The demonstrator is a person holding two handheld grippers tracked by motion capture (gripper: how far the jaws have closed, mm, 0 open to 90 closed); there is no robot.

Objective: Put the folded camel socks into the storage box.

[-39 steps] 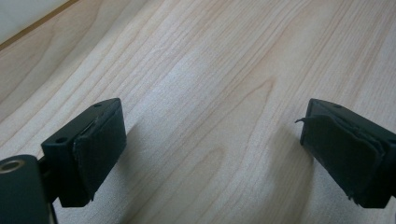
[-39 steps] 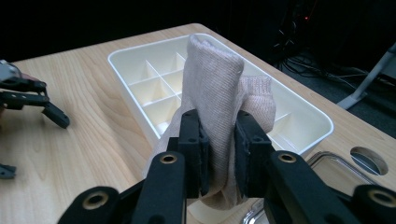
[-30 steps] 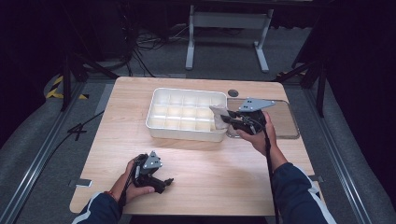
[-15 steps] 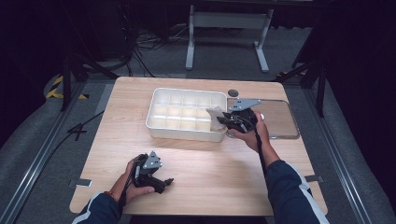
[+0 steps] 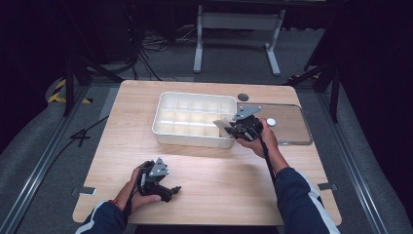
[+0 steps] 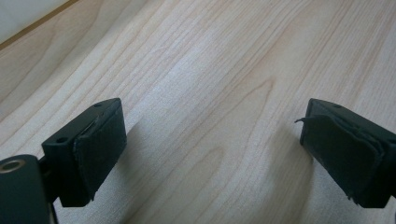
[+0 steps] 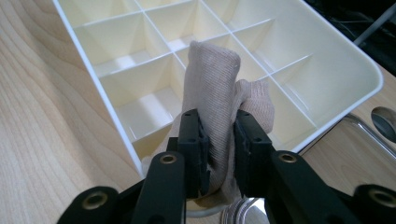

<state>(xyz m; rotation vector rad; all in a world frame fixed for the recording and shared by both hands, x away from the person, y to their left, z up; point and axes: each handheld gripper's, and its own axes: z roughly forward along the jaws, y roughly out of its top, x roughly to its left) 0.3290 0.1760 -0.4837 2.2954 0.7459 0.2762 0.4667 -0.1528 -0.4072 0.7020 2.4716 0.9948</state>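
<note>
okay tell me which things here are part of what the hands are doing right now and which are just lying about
In use:
- beige cloth, pinched in the right gripper
- white divided tray, which the cloth is held over
- table

Lying about:
- clear lid with a white knob, right of the tray
- dark round spot on the table
- left gripper, open, holding nothing, over bare wood

Bright overhead light on table (image 5: 214, 170); surroundings dark, views sharp.

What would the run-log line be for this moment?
right gripper: shut on cloth, over tray corner | left gripper: open, idle on table | lid: off, right of tray
</note>
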